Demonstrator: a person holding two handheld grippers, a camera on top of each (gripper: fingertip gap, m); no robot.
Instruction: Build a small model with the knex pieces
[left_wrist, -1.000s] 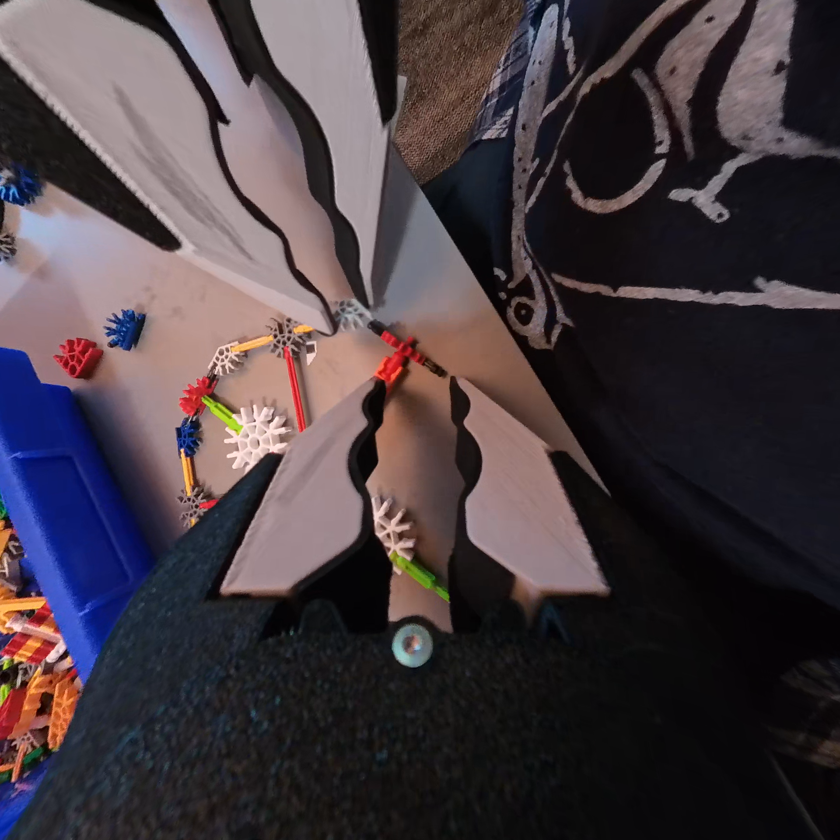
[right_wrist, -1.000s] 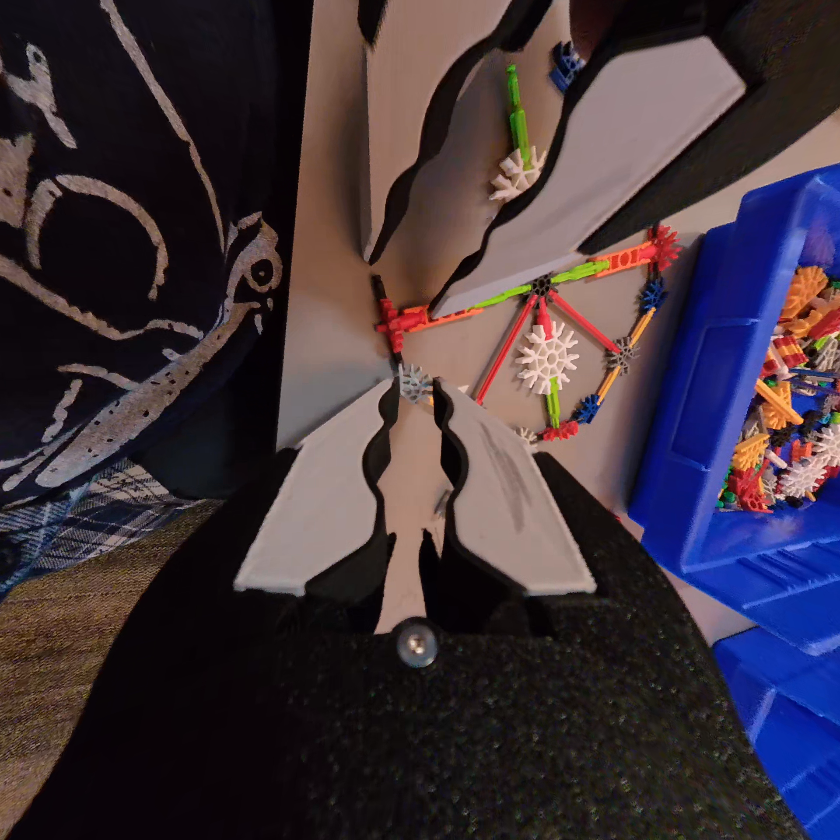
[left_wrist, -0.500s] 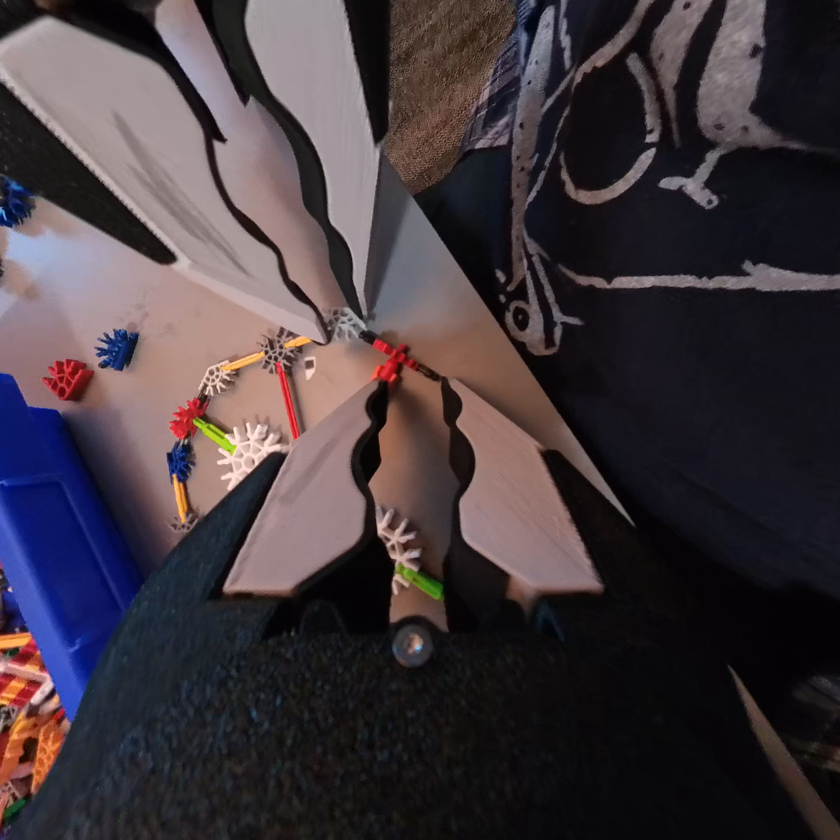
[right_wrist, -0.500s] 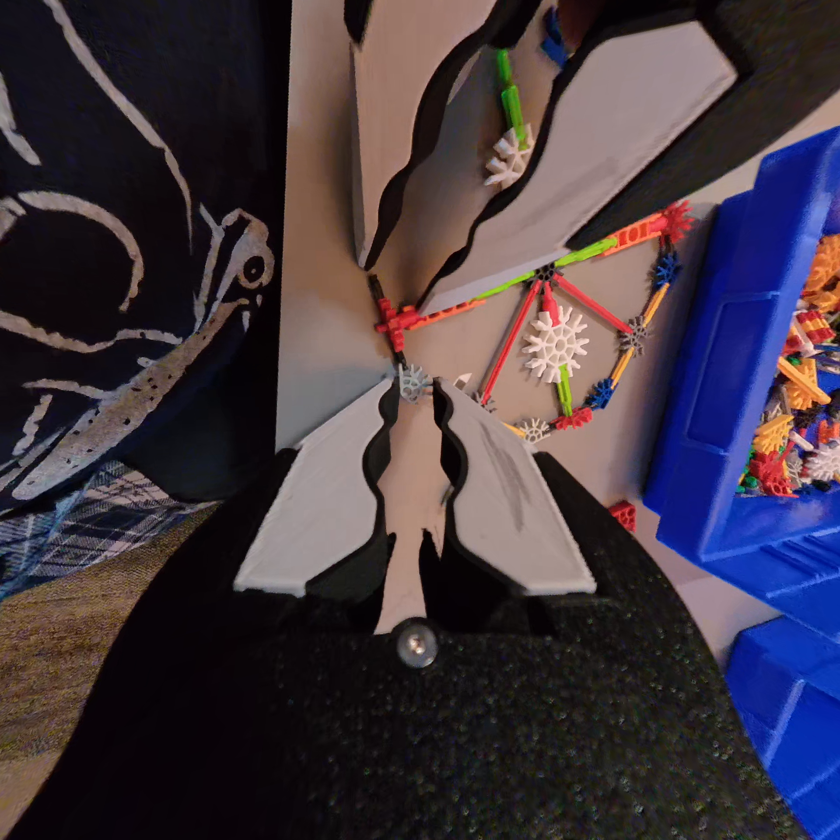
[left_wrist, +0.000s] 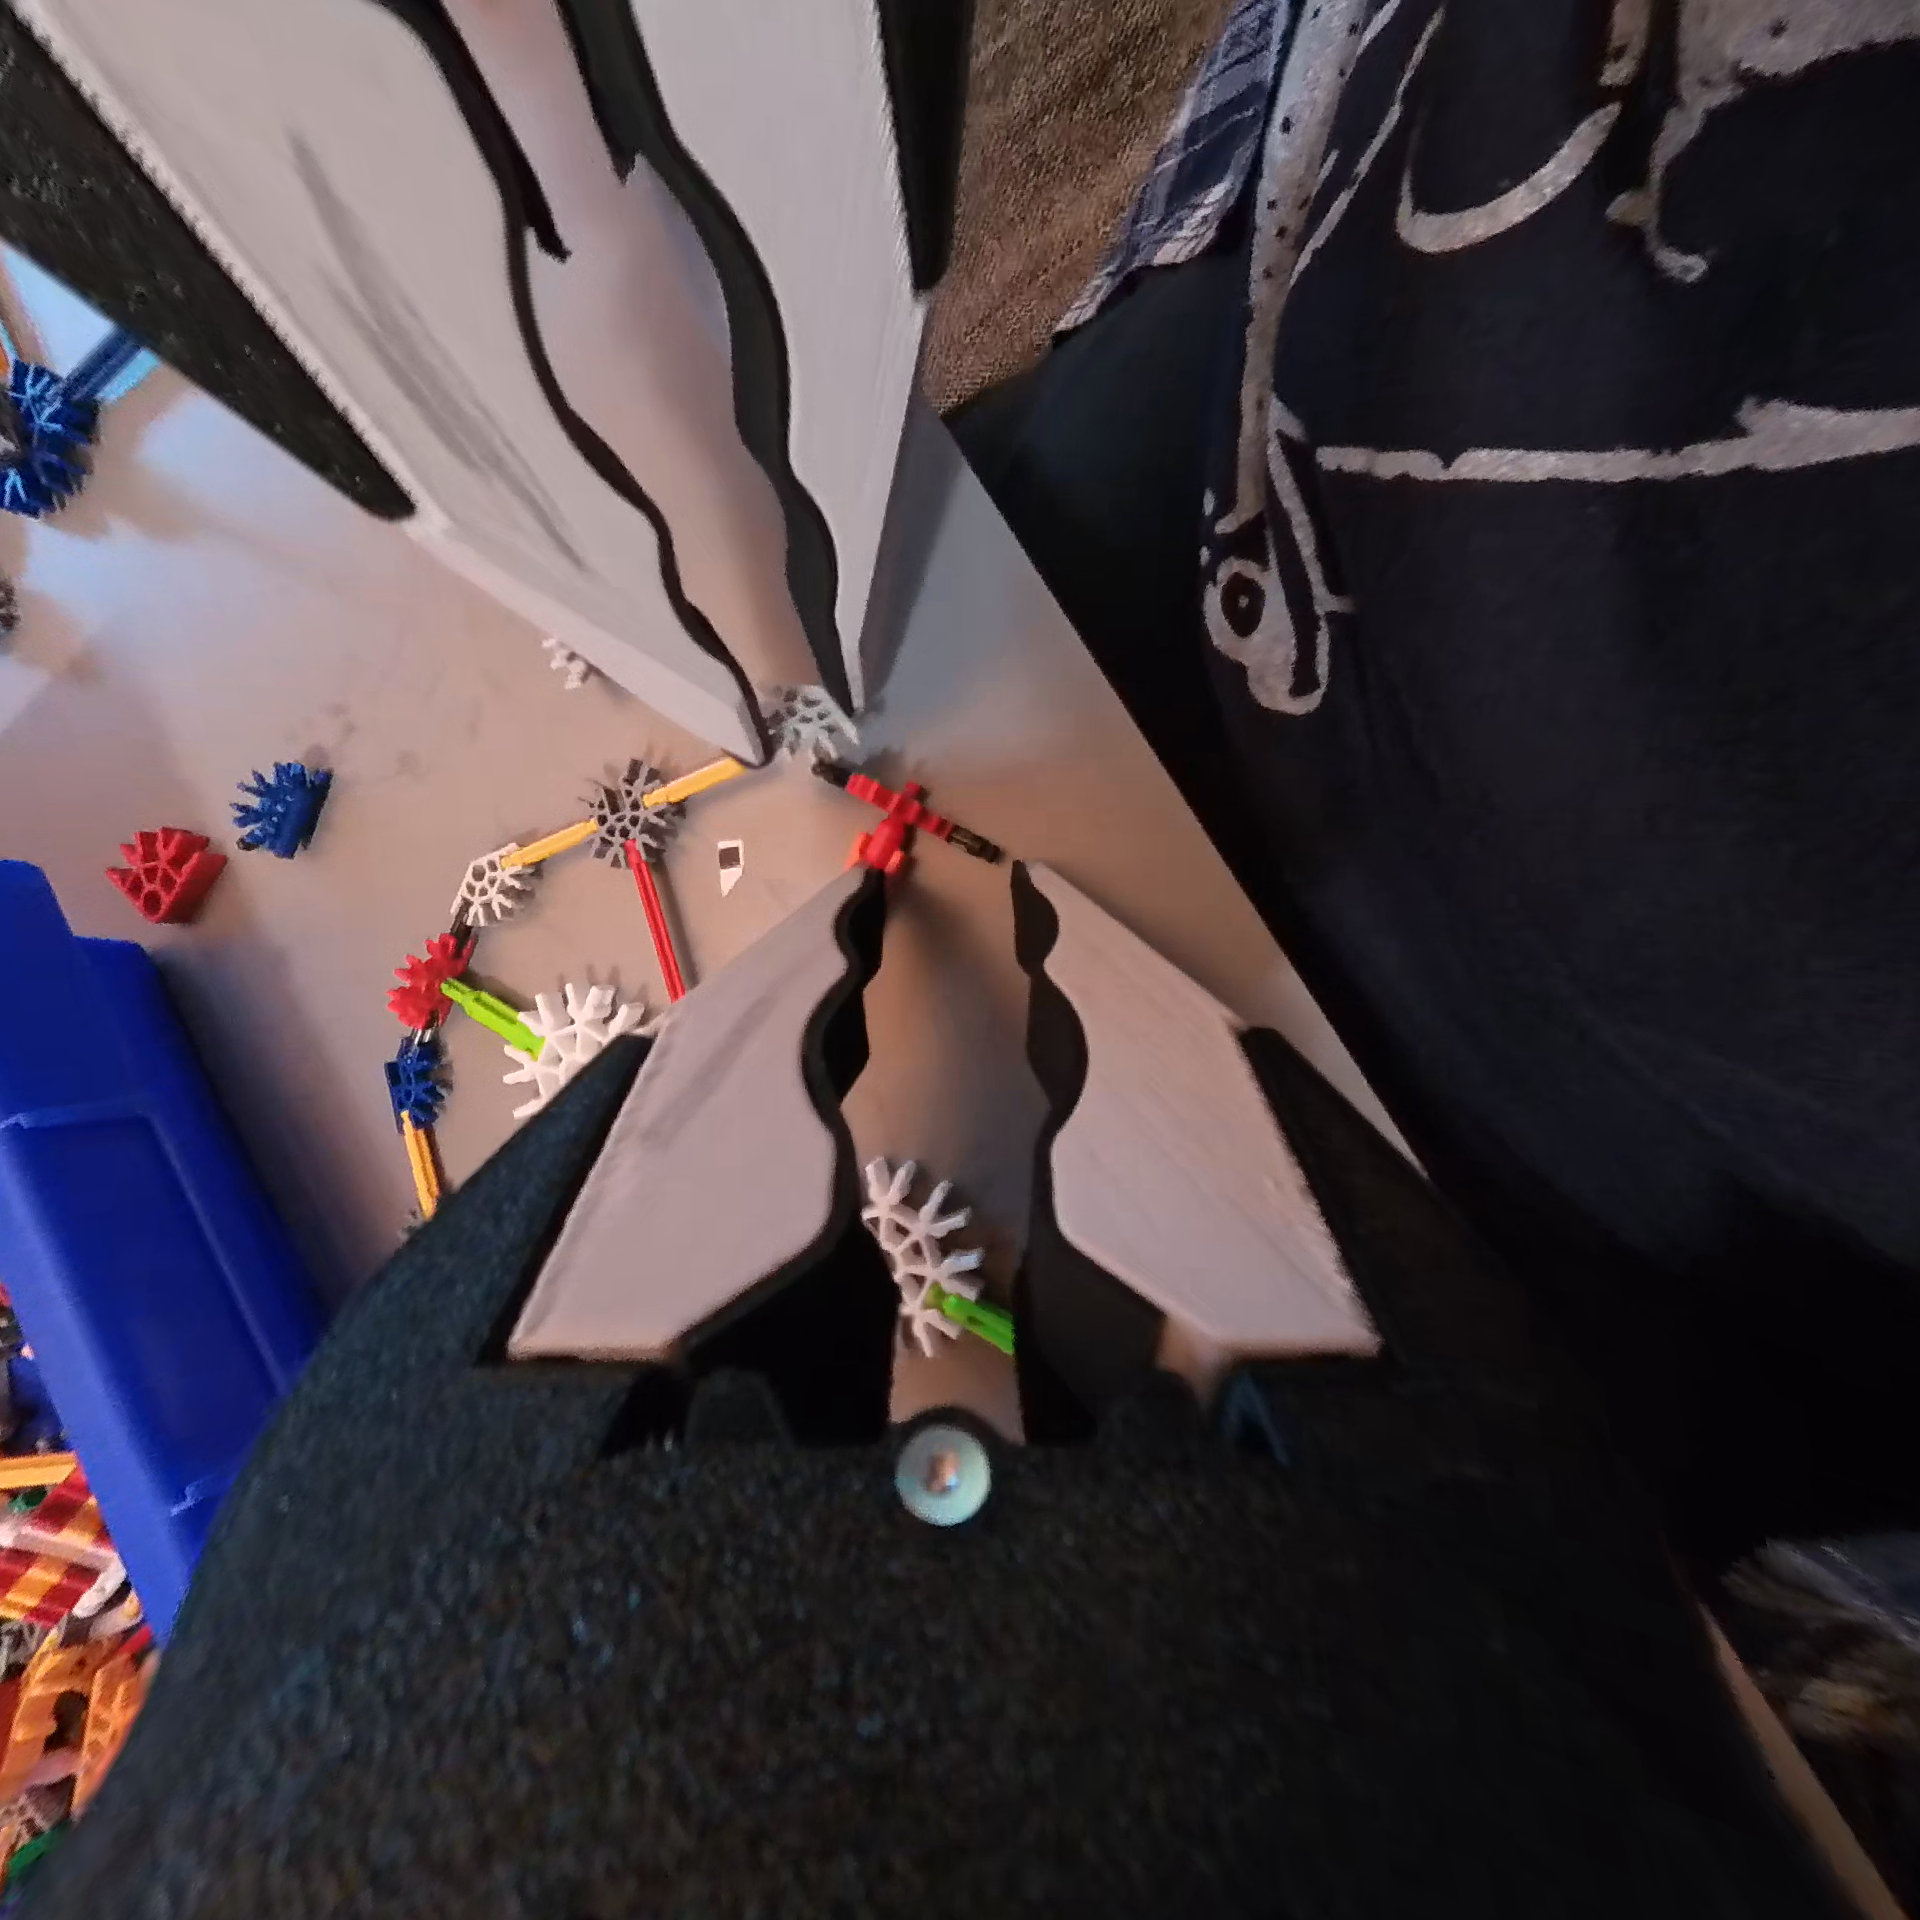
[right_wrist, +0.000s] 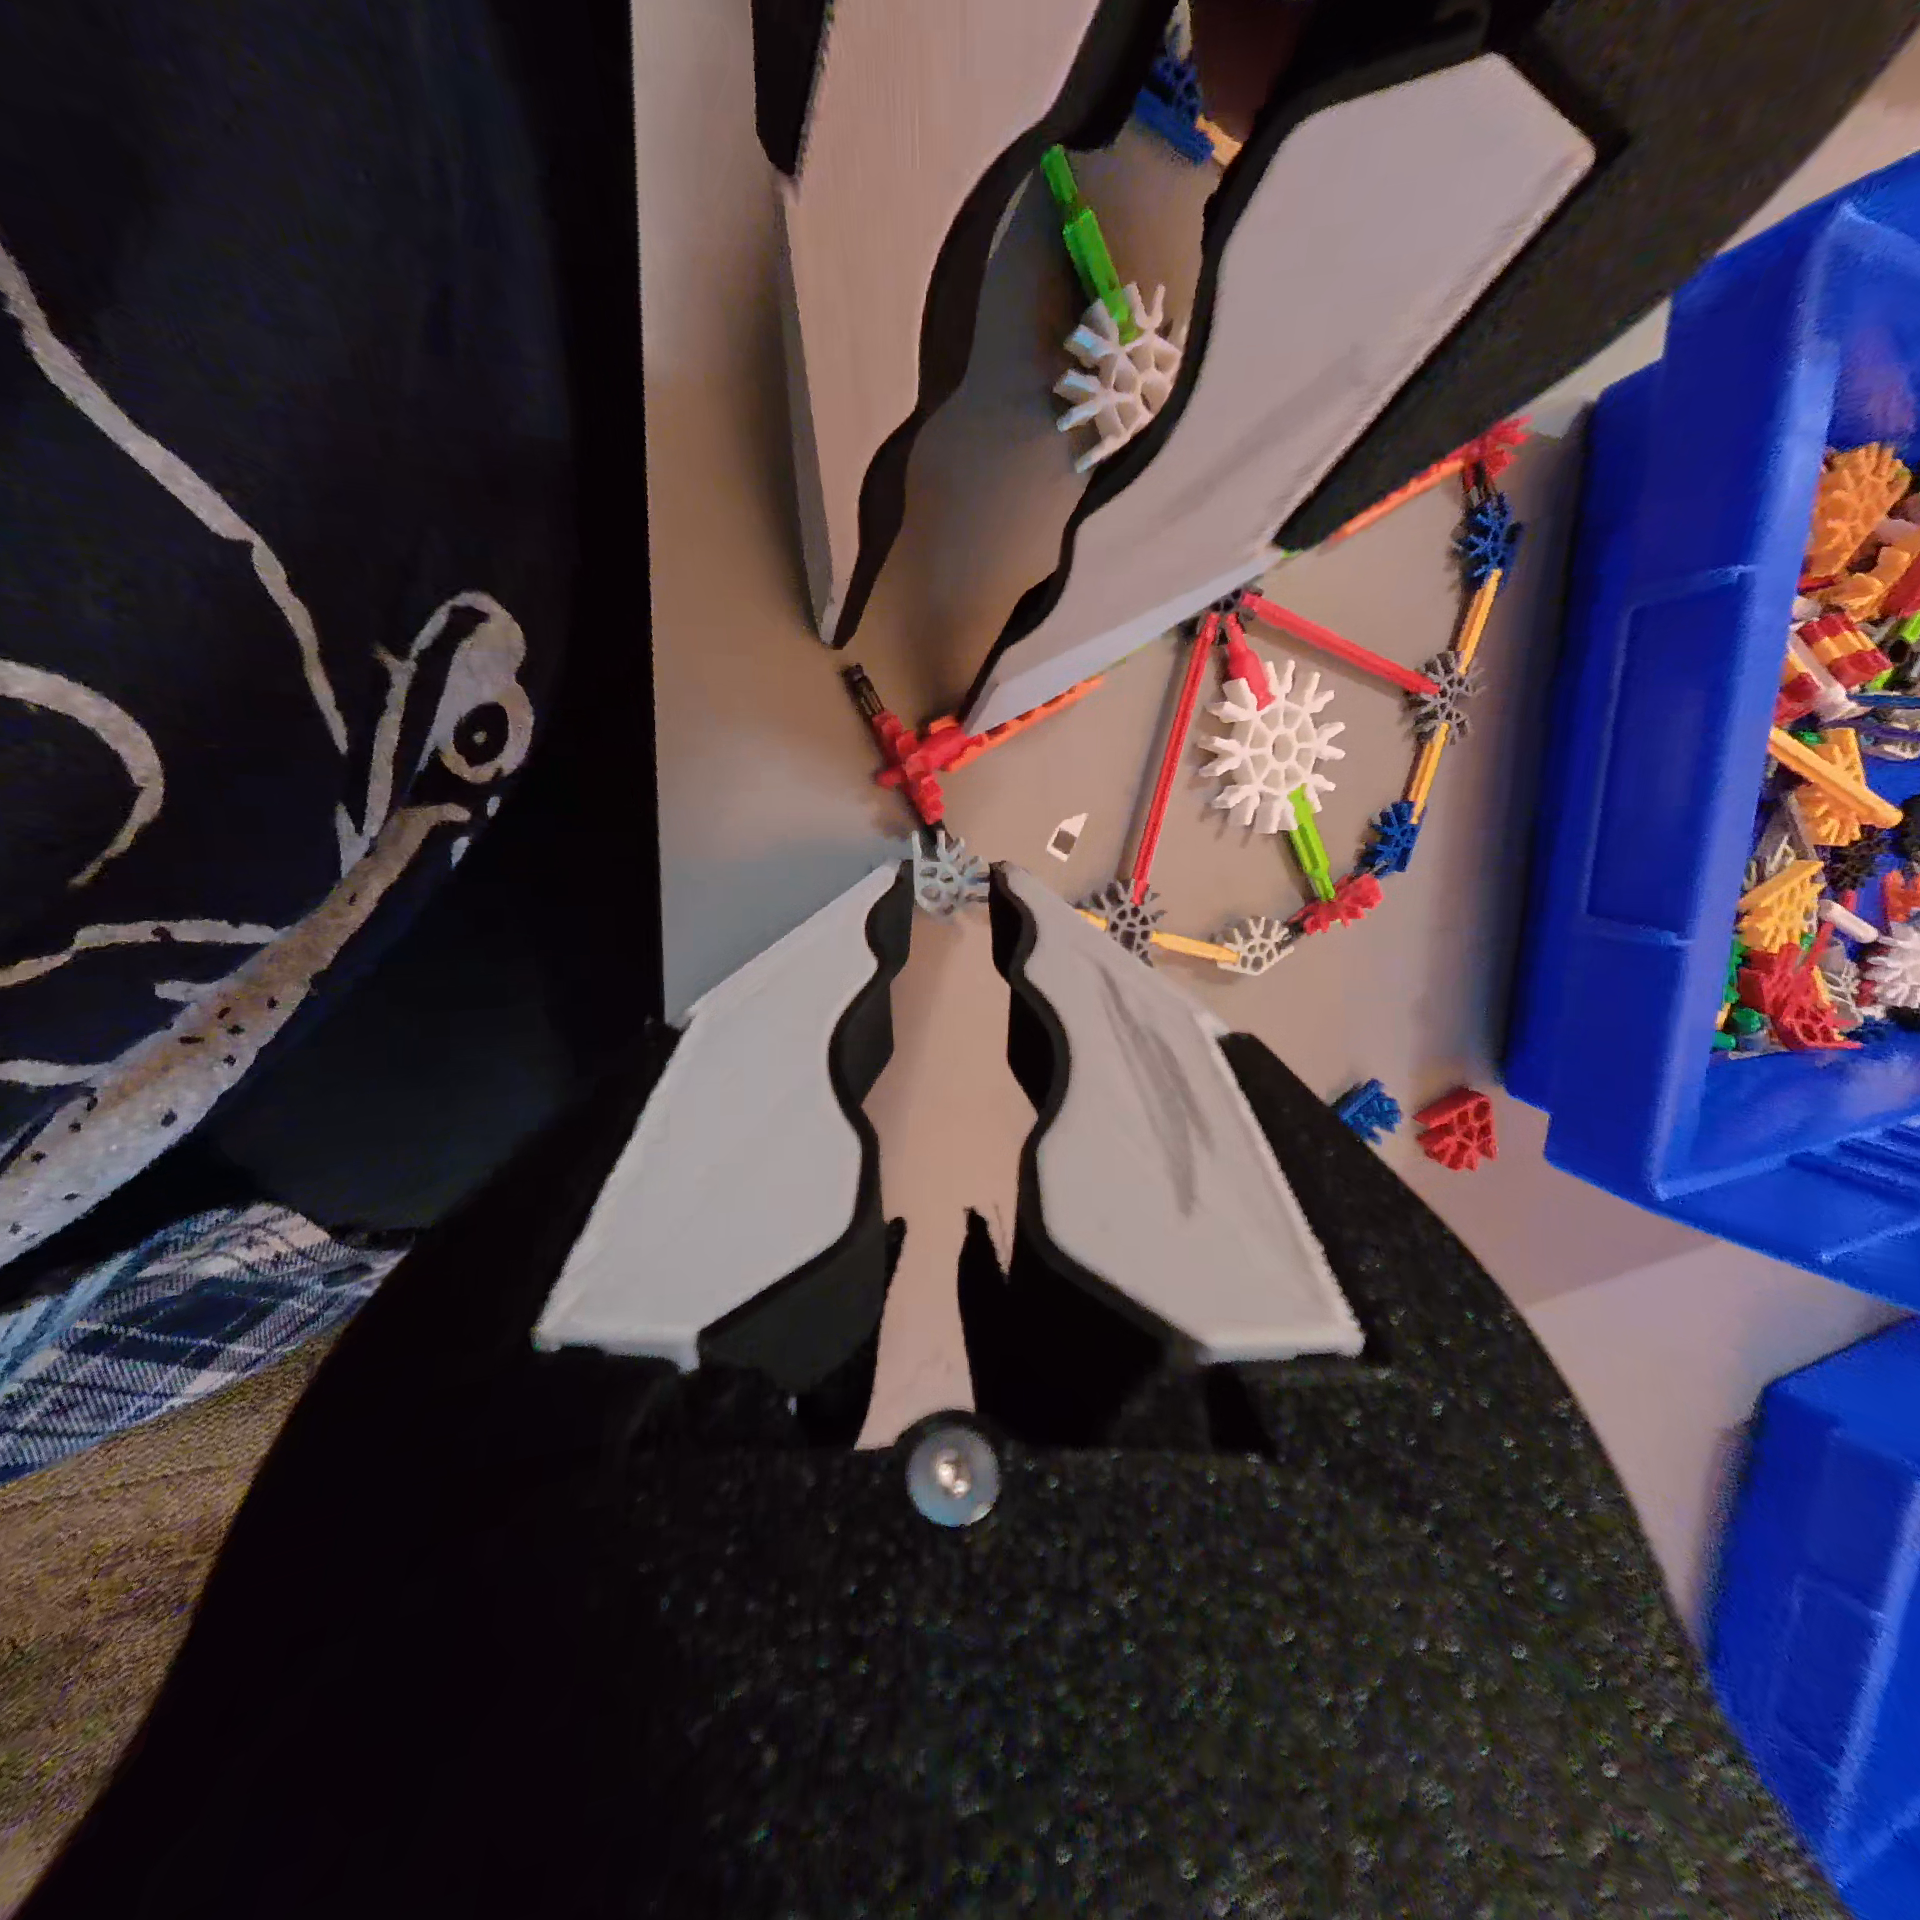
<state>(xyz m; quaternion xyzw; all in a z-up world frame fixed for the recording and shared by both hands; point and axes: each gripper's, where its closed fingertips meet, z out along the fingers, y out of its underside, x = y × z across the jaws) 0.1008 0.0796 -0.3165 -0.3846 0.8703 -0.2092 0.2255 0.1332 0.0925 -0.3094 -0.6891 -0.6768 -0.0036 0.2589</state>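
Note:
A flat rod-and-connector structure (right_wrist: 1340, 717) lies on the pale table (right_wrist: 717, 416), with a white snowflake wheel (right_wrist: 1273, 748) inside it. A red connector (left_wrist: 894, 821) on a black rod sticks out at its near corner. My right gripper (right_wrist: 948, 875) is shut on a small grey connector (right_wrist: 945, 883), held at the end of that black rod; it also shows in the left wrist view (left_wrist: 810, 722). My left gripper (left_wrist: 943, 878) is open, its tips just short of the red connector (right_wrist: 914, 753). A white connector on a green rod (left_wrist: 925, 1257) lies on the table between its fingers.
A blue bin (right_wrist: 1662, 831) full of mixed pieces stands beside the structure, also in the left wrist view (left_wrist: 135, 1195). A loose red piece (left_wrist: 161, 873) and blue piece (left_wrist: 281, 805) lie on the table. A person in dark printed clothing (left_wrist: 1558, 727) sits at the table edge.
Both views have shifted slightly. The right gripper keeps the grey connector at the black rod's end. The loose red and blue pieces have come into the right wrist view.

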